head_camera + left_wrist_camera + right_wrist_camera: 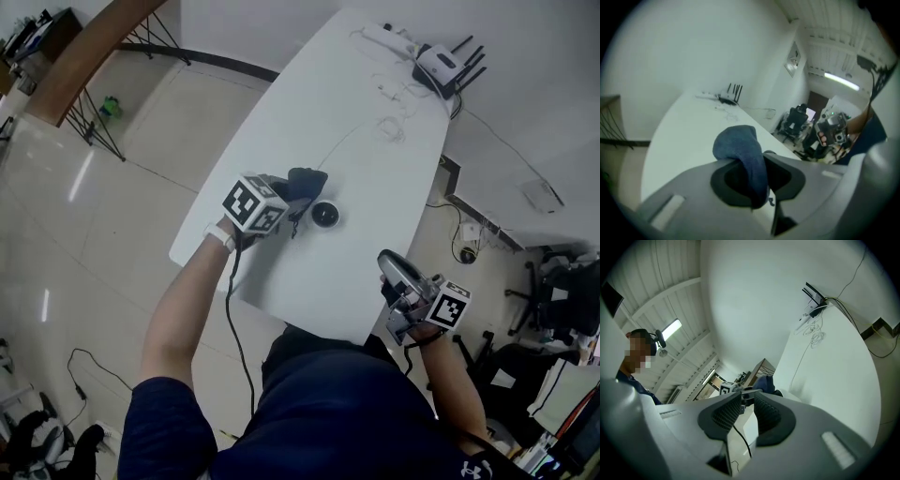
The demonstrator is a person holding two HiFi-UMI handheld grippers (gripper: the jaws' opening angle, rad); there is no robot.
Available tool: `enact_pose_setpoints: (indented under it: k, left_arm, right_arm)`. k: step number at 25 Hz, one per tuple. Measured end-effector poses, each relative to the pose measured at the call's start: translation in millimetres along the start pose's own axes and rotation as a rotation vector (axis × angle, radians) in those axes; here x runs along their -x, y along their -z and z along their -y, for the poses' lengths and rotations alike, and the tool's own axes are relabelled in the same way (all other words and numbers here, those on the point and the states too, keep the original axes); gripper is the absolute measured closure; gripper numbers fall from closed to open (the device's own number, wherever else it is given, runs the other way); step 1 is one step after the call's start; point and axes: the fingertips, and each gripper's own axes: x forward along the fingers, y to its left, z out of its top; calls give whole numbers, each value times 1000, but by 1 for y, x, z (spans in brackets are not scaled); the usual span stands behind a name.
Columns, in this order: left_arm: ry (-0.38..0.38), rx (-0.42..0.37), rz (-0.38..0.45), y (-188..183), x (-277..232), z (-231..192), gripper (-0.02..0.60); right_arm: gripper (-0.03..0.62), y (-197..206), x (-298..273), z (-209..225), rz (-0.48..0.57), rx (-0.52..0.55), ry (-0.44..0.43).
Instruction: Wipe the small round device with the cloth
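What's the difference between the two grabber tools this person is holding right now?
The left gripper is clamped on a blue cloth; the right gripper has its jaws slightly apart with nothing between them. The left gripper is over the white table, right beside the small round device; the right gripper hangs at the table's near edge, away from it. Both are hand-held and carry a marker cube.

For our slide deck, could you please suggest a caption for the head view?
Left gripper holds a blue cloth beside the small round device on the white table; right gripper hovers empty.
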Motion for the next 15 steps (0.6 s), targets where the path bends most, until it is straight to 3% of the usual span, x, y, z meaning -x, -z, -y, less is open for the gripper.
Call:
enact_pose_setpoints:
  k: [3, 6, 9, 13, 14, 15]
  left_arm:
    - [-251, -142, 100, 3, 6, 20, 515]
    - [-402, -349, 132, 23, -14, 60, 515]
    - [-486, -613, 3, 53, -44, 93, 515]
    - [-500, -902, -183, 83, -71, 112, 515]
    - [-522, -970, -207, 83, -70, 112, 515]
    - [-537, -988, -210, 80, -67, 110, 515]
  right_arm:
    - [507, 1, -4, 8, -9, -11, 18]
    - [508, 2, -8, 10, -16, -17, 26]
    - [508, 3, -11, 6, -25, -12, 26]
    - [508, 9, -8, 4, -32, -3, 45]
    - [508, 11, -7, 4, -32, -4, 48]
    - [508, 13, -4, 6, -32, -5, 56]
